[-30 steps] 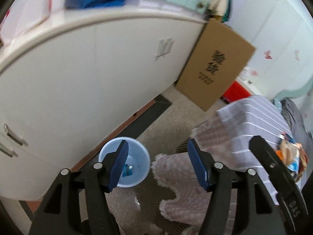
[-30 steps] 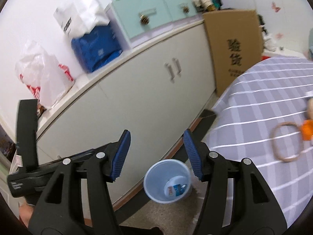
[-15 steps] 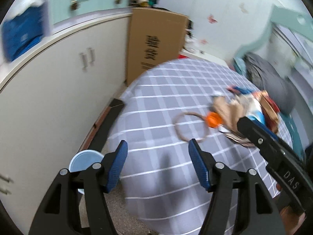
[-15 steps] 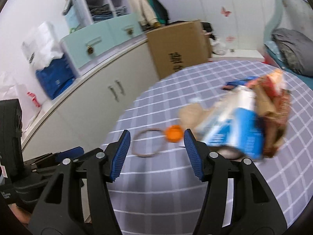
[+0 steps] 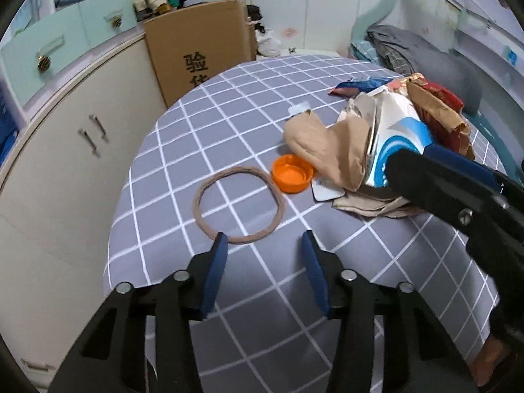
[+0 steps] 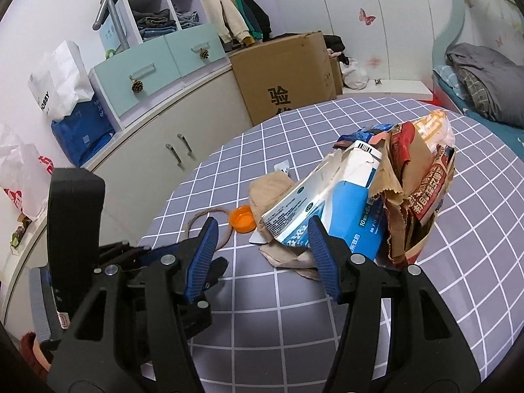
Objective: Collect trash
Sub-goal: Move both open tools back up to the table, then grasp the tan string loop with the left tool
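Observation:
A heap of trash lies on the round table with the grey checked cloth (image 5: 235,104): a blue-and-white carton (image 6: 340,209), brown paper and red wrappers (image 6: 422,177), and beige cloth (image 5: 327,147). An orange bottle cap (image 5: 292,174) and a tan string ring (image 5: 239,204) lie beside it. My left gripper (image 5: 263,245) is open and empty, just short of the ring. My right gripper (image 6: 262,229) is open and empty, in front of the carton; the cap (image 6: 241,218) shows between its fingers.
White cabinets (image 5: 65,150) curve along the left wall with teal drawers (image 6: 157,72) on top. A cardboard box (image 6: 285,78) stands behind the table. A bed with grey bedding (image 5: 422,52) is at the right. The table edge drops off at the left.
Both grippers swung up and right from the blue bin on the floor to over the table. The trash heap, cap and ring came into view. Both stayed open.

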A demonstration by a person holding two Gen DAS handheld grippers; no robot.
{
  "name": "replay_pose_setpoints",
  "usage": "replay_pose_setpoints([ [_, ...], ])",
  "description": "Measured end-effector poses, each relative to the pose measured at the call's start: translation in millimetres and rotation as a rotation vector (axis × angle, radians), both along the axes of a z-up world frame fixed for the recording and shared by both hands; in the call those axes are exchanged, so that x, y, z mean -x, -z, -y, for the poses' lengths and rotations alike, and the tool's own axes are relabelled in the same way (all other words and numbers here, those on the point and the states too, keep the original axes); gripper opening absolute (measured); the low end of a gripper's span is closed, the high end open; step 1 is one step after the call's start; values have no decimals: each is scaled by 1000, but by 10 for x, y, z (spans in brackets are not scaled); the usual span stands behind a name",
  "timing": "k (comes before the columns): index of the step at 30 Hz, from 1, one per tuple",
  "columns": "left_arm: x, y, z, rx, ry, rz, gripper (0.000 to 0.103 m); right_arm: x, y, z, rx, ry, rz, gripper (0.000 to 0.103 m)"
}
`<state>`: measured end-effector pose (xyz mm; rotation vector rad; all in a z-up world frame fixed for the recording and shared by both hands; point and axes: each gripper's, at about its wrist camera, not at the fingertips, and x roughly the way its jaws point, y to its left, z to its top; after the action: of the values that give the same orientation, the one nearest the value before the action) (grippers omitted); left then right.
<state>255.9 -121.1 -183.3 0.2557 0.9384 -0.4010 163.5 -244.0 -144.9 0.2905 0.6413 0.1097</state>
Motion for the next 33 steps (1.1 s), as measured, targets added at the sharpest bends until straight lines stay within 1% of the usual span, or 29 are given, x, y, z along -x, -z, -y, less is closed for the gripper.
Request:
replay_pose_setpoints([
  [2, -33, -13, -10, 11, 15, -10, 30, -12, -2, -24, 6, -3, -2, 57],
  [3, -53, -17, -17, 6, 18, -7, 26, -17, -6, -39, 11, -4, -3, 57],
  [5, -96, -22, -44, 17, 20, -8, 7, -12, -8, -60, 17, -8, -2, 57],
  [7, -128, -20, -107, 30, 10, -10, 0, -10, -6, -97, 24, -14, -3, 56],
  [9, -155, -17, -181, 77, 2, -28, 0, -15, -1, -138, 33, -19, -6, 56],
  [12, -133, -3, -277, 103, -24, -30, 0, -27, -4, -231, 50, -34, -5, 56],
  [15, -117, -48, -410, 162, -39, -26, 0, -56, 7, -299, 61, -41, -9, 57],
  [16, -110, -68, -435, 184, -25, -30, 2, -59, 10, -309, 62, -41, -9, 57],
  [17, -104, -85, -435, 197, 4, -38, 6, -71, 9, -325, 69, -39, -9, 57],
  [18, -95, -95, -417, 198, 22, -39, 12, -73, 6, -331, 74, -38, -7, 57],
  [19, -80, -104, -388, 189, 30, -30, 40, -78, 0, -335, 80, -36, -4, 57],
  [20, -53, -130, -348, 166, 35, 5, 64, -83, -11, -333, 91, -28, -1, 57],
  [21, -26, -151, -305, 147, 44, 45, 65, -95, -21, -330, 97, -24, 0, 57],
  [22, -24, -151, -255, 131, 62, 57, 65, -112, -30, -331, 100, -20, 0, 57],
  [25, -70, -104, -153, 101, 82, 53, 64, -137, -40, -315, 122, -8, 2, 57],
  [27, -115, -67, -98, 88, 98, 46, 55, -152, -39, -298, 138, 2, 1, 57],
  [28, -154, -30, -59, 73, 105, 35, 43, -161, -41, -282, 143, 6, 2, 57],
  [29, -179, 3, -42, 58, 103, 28, 36, -173, -36, -266, 142, 9, 0, 57],
  [31, -209, 19, -1, 25, 106, 49, 33, -194, -23, -244, 143, 14, -6, 57],
  [32, -222, 24, 25, 6, 111, 55, 27, -198, -18, -239, 143, 14, -6, 57],
  [33, -218, 28, 46, -18, 117, 68, 24, -208, -10, -237, 144, 14, -9, 57],
])
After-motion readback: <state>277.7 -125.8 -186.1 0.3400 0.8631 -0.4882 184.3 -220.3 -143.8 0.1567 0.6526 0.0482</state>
